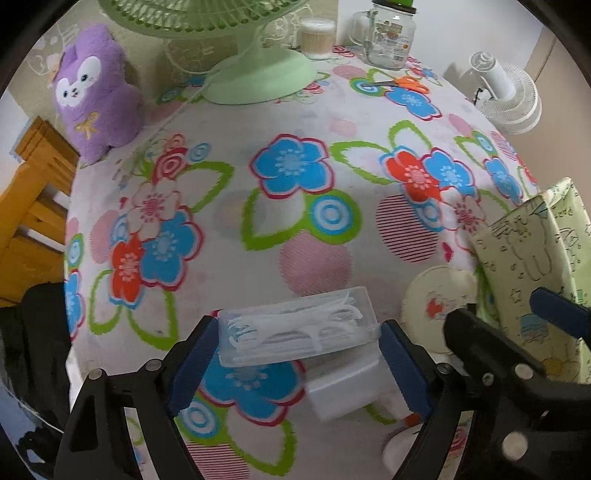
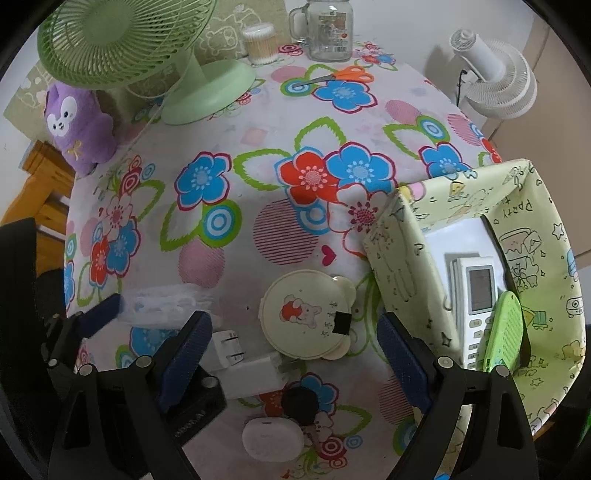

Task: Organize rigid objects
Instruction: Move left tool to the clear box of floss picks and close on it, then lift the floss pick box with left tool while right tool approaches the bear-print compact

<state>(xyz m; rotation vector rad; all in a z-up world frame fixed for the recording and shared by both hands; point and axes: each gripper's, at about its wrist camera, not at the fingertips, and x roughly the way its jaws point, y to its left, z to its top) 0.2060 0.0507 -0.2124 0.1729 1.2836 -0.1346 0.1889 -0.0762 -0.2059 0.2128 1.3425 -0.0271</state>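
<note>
- Left gripper [image 1: 298, 341] clamps clear floss-pick box [image 1: 297, 325] above tablecloth's [image 1: 332, 122] near edge.
- Right gripper [image 2: 295, 339] spread, empty, over round tin [image 2: 306, 319].
- White chargers [image 2: 240, 363] beneath; storage bin [image 2: 550, 266] at right edge.

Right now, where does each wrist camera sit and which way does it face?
Left wrist: low over the table's near edge, facing the green fan; its own left gripper clamps a clear floss-pick box, and the right gripper shows at right.
Right wrist: beside it, further right, looking into the patterned storage box; its fingers are spread around nothing.
Both share the fan, the purple plush and the round cream case.
</note>
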